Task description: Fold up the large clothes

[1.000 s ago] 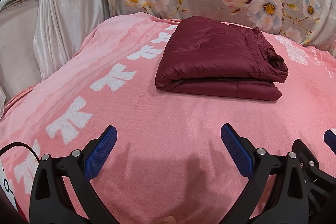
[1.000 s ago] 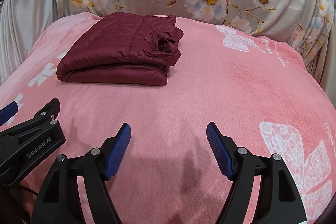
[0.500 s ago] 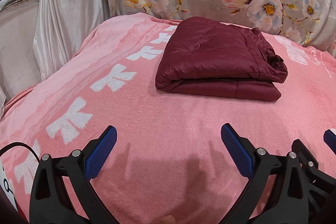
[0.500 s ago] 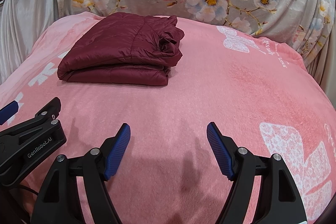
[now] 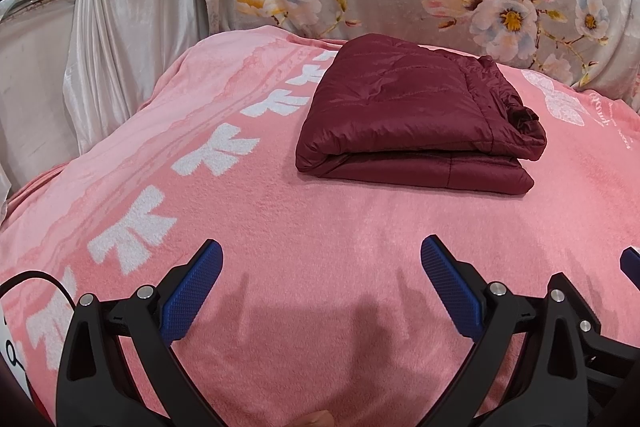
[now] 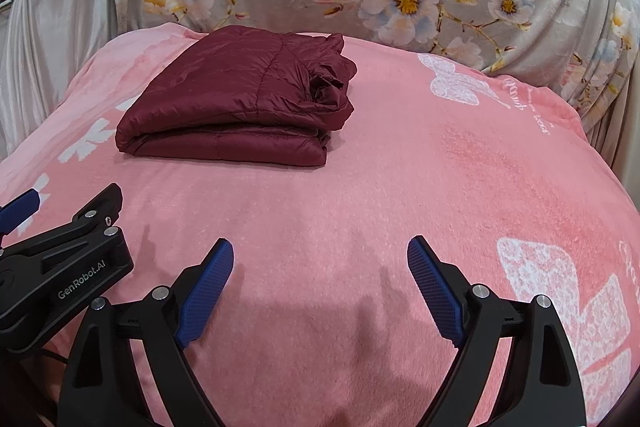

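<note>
Both grippers (image 5: 320, 283) (image 6: 320, 281) seemingly hovering, fingers (image 5: 192, 291) apart.

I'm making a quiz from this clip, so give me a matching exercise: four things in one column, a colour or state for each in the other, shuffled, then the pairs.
Things:
1. jacket
2. blanket
3. left gripper
4. curtain

Colour or state:
A. white, tied back
B. open, holding nothing
C. maroon, folded
D. pink with white bows

Pairs: 1-C, 2-D, 3-B, 4-A
</note>
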A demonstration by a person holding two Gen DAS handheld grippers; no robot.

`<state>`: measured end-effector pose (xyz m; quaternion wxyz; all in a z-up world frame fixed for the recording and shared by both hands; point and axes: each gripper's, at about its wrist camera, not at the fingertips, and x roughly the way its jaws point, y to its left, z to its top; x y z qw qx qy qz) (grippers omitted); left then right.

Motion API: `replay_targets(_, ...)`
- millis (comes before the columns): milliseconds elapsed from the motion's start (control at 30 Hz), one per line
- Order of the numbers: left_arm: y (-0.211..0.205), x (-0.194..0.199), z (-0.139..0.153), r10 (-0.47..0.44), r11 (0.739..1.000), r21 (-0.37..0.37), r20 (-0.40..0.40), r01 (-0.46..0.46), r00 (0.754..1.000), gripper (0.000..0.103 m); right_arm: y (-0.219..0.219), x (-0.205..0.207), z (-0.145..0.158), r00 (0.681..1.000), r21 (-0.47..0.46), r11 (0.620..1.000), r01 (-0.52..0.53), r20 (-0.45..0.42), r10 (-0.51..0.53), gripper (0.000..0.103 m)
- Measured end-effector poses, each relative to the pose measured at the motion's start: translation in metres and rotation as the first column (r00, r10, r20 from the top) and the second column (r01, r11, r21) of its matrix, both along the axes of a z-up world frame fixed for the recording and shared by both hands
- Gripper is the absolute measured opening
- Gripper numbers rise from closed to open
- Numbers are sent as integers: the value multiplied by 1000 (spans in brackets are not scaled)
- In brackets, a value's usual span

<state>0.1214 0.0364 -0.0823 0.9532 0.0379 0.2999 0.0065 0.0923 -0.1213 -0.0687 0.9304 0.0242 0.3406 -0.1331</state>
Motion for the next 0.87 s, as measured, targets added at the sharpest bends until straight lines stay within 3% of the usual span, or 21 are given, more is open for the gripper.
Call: replay_targets(867,-1,2,6,10,1000,6,5,-10,1000,97,6,0,-1,1000,-8,1000,1,5,-1,87)
